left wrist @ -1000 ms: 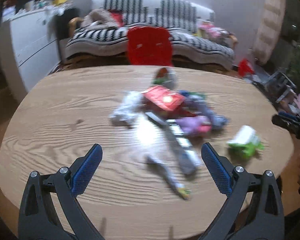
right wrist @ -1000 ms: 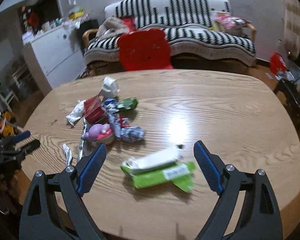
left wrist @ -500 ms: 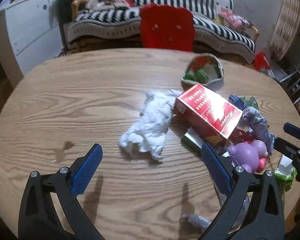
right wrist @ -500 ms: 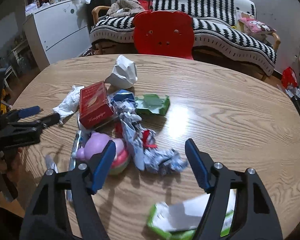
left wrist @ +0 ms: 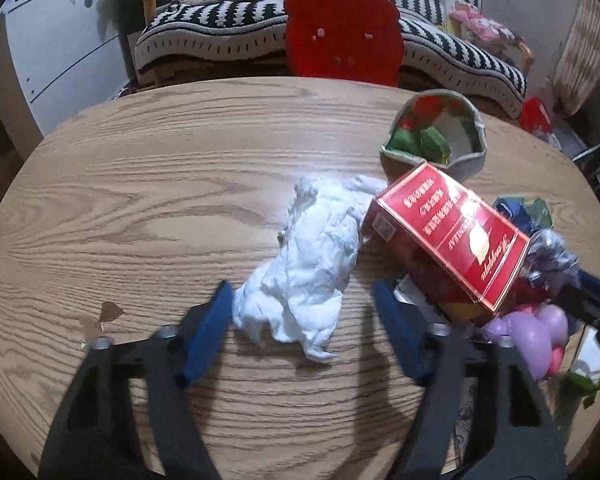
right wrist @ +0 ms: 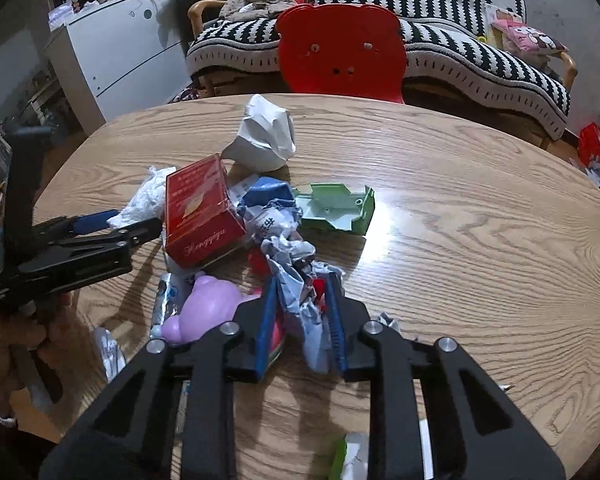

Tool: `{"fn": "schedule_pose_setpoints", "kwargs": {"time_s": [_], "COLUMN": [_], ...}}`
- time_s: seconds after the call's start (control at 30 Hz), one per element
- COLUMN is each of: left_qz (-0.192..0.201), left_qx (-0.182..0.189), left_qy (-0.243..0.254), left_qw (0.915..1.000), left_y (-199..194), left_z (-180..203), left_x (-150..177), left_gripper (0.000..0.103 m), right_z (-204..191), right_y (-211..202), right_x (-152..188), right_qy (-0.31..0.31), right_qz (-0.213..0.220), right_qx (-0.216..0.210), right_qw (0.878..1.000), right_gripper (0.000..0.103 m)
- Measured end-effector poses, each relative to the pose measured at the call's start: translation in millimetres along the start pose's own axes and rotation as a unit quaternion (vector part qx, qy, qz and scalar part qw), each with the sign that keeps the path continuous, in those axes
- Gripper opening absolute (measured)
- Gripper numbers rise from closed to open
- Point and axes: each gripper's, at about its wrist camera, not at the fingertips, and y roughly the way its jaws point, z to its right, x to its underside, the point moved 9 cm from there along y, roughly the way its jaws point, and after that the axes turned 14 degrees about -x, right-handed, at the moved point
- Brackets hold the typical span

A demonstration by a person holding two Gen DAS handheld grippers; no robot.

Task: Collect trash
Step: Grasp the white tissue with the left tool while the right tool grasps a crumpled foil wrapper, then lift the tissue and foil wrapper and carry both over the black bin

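A pile of trash lies on the round wooden table [left wrist: 140,184]. My left gripper [left wrist: 302,312] is open around the near end of a crumpled white tissue [left wrist: 312,268], its jaws still apart from it. A red box [left wrist: 448,236] leans beside the tissue. My right gripper [right wrist: 302,300] is shut on a crumpled silver-blue wrapper [right wrist: 296,276]. A purple bear-shaped toy [right wrist: 208,308] lies left of it. The red box [right wrist: 200,216], a green carton [right wrist: 336,208] and a white crumpled bag [right wrist: 264,136] lie beyond. The left gripper [right wrist: 128,228] shows at the left there.
A red bear-shaped chair [right wrist: 340,52] stands at the table's far edge, with a striped sofa [right wrist: 460,52] behind it. A white cabinet [right wrist: 120,56] stands at the back left. A torn snack bag [left wrist: 440,136] lies behind the red box. A green wrapper [right wrist: 348,456] lies near the front edge.
My left gripper has moved forward and narrowed around the white tissue. My right gripper has moved forward over the pile and shut on the crumpled wrapper.
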Motion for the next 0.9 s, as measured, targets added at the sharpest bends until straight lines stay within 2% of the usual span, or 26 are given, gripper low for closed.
{"fn": "schedule_pose_setpoints", "kwargs": {"time_s": [0.03,0.07,0.13,0.27,0.43,0.47,0.57,0.9], "left_qz": [0.004,0.006,0.002,0.019,0.037,0.041,0.052,0.053], "left_qx": [-0.009,-0.02,-0.011,-0.01,-0.016,-0.015,-0.009,0.007], "left_qy": [0.006,0.012,0.002,-0.008,-0.015,-0.015,-0.018,0.016], "left_qw": [0.9999,0.9997,0.9999,0.9997,0.9991,0.9989,0.9984,0.9984], "left_y": [-0.5,-1.7,-5.6,-20.3,-41.4,-47.5,-66.5,-92.3], "left_z": [0.0,-1.0,-3.2,-12.9,-24.2,-25.8,-27.8,-7.5], "left_x": [0.1,0.9,2.5,2.1,5.8,5.5,7.2,35.7], "left_gripper": [0.037,0.019,0.011,0.006,0.005,0.005,0.005,0.005], "right_z": [-0.4,-0.8,-2.7,-8.8,-16.1,-17.0,-11.6,-3.9], "right_y": [-2.5,-6.6,-18.7,-41.9,-63.6,-68.7,-79.6,-47.8], "right_x": [-0.3,-1.5,-4.7,-10.3,-8.4,-6.9,-6.0,37.8], "right_qy": [0.002,0.005,0.008,0.01,0.018,0.024,0.034,0.019], "right_qz": [0.003,0.008,0.026,0.052,0.064,0.064,0.068,-0.009], "right_qx": [-0.003,-0.009,-0.016,-0.032,-0.066,-0.083,-0.09,-0.071], "right_qw": [1.0,1.0,1.0,0.998,0.996,0.994,0.993,0.997], "right_gripper": [0.023,0.023,0.023,0.023,0.023,0.023,0.023,0.025]}}
